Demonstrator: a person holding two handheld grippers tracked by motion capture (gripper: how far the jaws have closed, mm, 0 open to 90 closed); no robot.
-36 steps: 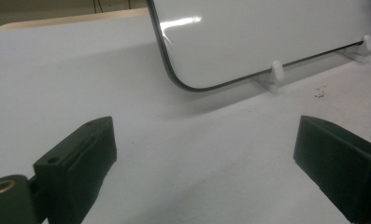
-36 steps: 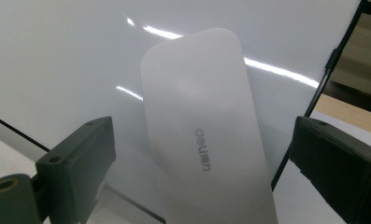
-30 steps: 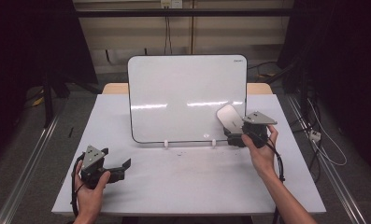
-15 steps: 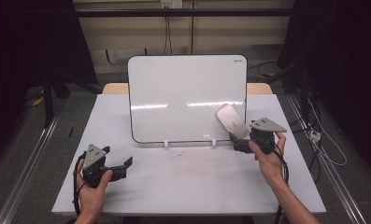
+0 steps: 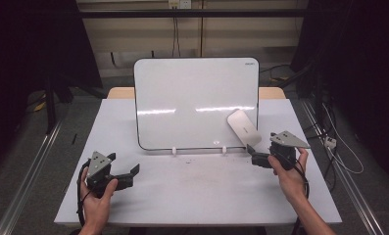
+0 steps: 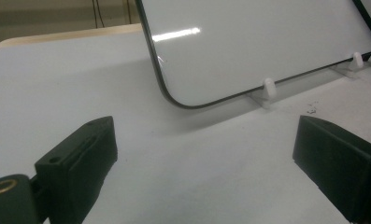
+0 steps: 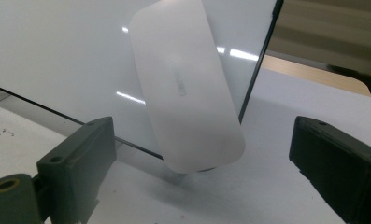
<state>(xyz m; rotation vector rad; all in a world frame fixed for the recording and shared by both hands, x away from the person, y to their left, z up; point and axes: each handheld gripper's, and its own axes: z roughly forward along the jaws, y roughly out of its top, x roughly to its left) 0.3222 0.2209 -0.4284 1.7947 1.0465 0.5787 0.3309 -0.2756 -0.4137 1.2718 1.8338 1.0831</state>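
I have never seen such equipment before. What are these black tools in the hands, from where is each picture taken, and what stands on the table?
A person stands at a white table and holds one hand tool in each hand. Each tool is a gripper with two black jaws that can pinch things.

The high view comes from a camera above the person, looking forward and down. In it the left gripper shows at the left and the right gripper at the right. The other two pictures come from small cameras riding on each gripper, looking along its own jaws.

A whiteboard stands upright on small white feet. A flat white eraser sits against the board's lower right corner, just in front of the right gripper.

Both grippers are open and hold nothing.
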